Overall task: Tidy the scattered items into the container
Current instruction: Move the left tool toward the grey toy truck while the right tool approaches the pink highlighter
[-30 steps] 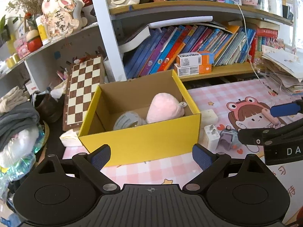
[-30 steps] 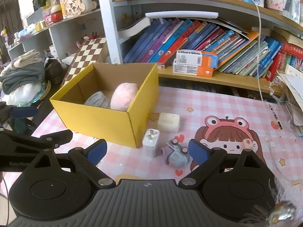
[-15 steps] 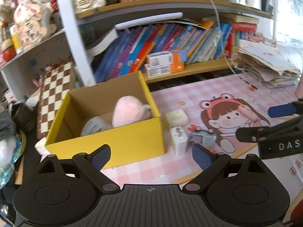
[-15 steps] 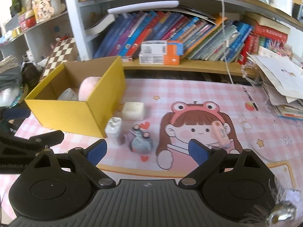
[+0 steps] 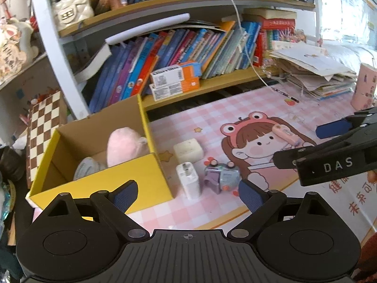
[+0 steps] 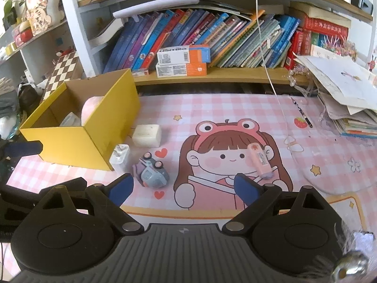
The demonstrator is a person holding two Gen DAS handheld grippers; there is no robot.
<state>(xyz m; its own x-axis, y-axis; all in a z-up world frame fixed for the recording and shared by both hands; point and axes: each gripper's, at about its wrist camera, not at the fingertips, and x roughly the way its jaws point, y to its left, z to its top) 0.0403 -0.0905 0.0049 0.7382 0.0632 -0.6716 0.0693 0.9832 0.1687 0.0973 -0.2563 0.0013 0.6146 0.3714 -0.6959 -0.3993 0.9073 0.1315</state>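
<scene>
Both grippers have swung rightward since a second ago, so the yellow box (image 6: 77,139) now sits at the left of each view. Right gripper (image 6: 183,187) hovers with fingers wide and empty; the toy car (image 6: 152,171) lies on the tabletop just ahead, toward the left finger, beside the white charger (image 6: 120,156). Left gripper (image 5: 188,192) is likewise wide and empty.

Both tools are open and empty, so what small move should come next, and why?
Probably ease the right tool forward and down over the small grey-purple toy car. It lies on the pink checked mat just ahead of the open fingers, outside the yellow cardboard box, the closest loose item.
</scene>
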